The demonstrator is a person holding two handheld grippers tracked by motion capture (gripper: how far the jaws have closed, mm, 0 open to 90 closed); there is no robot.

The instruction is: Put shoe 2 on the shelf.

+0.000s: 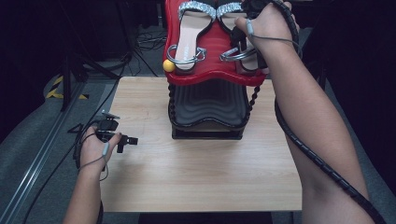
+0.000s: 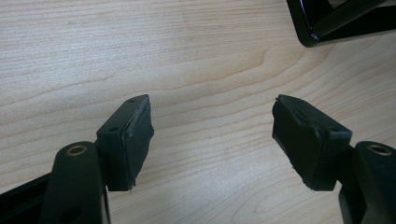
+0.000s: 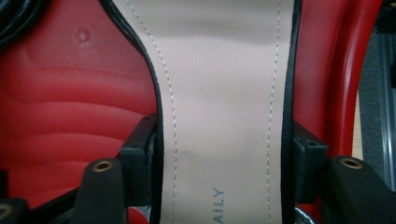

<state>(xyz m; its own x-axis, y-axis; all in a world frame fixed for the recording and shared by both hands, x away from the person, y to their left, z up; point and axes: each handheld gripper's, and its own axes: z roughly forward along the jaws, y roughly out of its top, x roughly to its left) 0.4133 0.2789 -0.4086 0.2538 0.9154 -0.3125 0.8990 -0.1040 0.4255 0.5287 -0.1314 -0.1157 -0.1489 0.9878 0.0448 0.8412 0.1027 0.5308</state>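
While the right gripper (image 3: 222, 140) straddles the right sandal (image 3: 219, 93) at its narrow waist, its two pads lie against the sole's black edges, one each side; whether they squeeze or merely touch I cannot tell. That sandal lies heel toward the person on the red shelf (image 1: 205, 77), the top tier of a small rack, just beside the left sandal (image 1: 191, 32). The left gripper (image 2: 212, 135) rests low over the table (image 1: 187, 177), near the rack's black base (image 2: 317, 32), with its jaws wide apart and nothing between them.

Several things could go wrong from here:
- The grip is across a thin, flexible sole. If the pads hold only the rim, the sandal could bow or slip out as it is lifted, and its heavier heel end could tip down.
- The shelf is glossy and wavy, and its front lip is close to the heels. A sandal dropped or nudged there could slide off onto the black tier (image 1: 208, 105) or the table.
- The loose silver ankle strap (image 1: 233, 53) lies near the jaws and the trailing cable, so either could snag it.
- A sideways drag would push the right sandal into its neighbour and shift the pair
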